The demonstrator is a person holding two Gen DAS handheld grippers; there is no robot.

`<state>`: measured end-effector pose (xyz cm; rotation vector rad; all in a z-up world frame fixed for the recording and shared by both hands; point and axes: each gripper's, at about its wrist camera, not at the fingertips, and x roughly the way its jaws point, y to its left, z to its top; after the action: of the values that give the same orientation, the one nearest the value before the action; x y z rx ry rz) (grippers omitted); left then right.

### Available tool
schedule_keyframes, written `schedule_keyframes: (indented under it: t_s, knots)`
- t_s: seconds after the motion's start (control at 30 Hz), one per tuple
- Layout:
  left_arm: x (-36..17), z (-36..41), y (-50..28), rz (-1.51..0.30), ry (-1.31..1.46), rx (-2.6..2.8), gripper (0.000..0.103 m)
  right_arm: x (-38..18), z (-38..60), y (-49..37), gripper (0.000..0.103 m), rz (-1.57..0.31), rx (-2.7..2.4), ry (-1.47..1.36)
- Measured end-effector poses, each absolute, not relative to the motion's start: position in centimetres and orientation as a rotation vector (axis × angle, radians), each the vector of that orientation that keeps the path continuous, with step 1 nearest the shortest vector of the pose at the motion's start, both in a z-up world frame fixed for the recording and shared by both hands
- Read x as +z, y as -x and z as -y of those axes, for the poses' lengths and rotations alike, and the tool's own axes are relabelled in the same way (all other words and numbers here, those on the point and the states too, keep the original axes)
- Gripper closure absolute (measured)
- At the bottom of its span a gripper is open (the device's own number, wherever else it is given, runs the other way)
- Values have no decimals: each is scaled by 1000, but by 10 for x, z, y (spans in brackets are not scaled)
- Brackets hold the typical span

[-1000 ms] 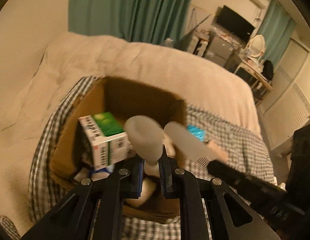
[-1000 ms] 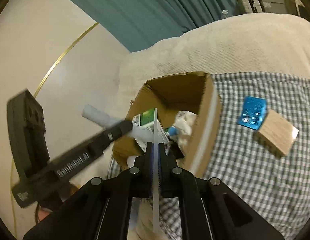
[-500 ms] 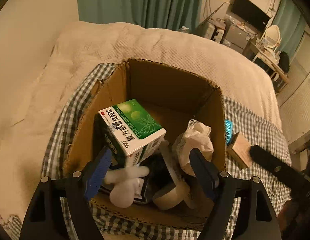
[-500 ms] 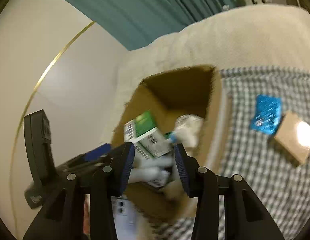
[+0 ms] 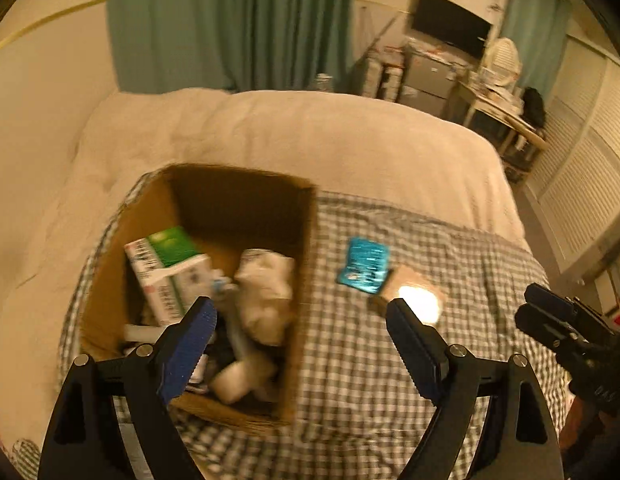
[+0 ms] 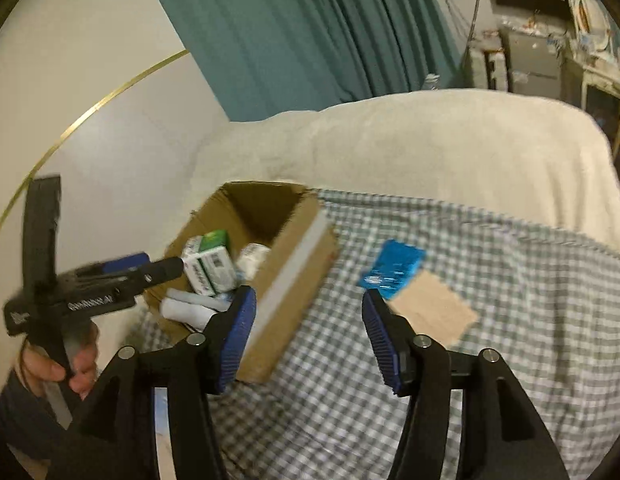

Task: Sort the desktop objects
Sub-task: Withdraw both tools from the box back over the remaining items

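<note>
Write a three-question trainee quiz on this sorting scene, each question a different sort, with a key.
1. True or false: the blue packet lies inside the cardboard box.
2. Multiple choice: the left tongs are A) shut on the green-and-white carton, B) open and empty, C) shut on the wooden block.
3. Fill in: the box stands on a ______ cloth.

Key: 1 false, it lies on the cloth touching the wooden block. 2 B. 3 checked.
</note>
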<state>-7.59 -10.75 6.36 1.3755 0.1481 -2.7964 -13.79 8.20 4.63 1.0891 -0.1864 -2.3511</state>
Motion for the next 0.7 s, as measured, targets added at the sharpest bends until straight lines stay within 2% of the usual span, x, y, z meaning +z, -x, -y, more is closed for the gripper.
schedule_keyframes:
  t_s: [0.07,0.13,0.2,0.37,0.47,0.7]
  knots:
    - [58,84,76,-125,-1373,-2822,3,47,-101,128,42,134,-2392,-1075]
    - [50,64,75,-115,-1374,-2854,3,45,-117,120,38,61,-2431,-1057]
    - [34,40,78,-86,-1421,-2899,3,40,-127,113,29,-19,-2456,-1044]
    - [-11,0,98,123,-1511,-2911,2,4,-150,103,26,-244,-2417,-1109]
    - [-37,-8,115,171,-1552,-2875,3,-26,-164,107,25,-278,-2369,-1162]
    - [-101,6,156,105,-1659,-2800,3,-85,-171,155,19,-277,-2294,-1266]
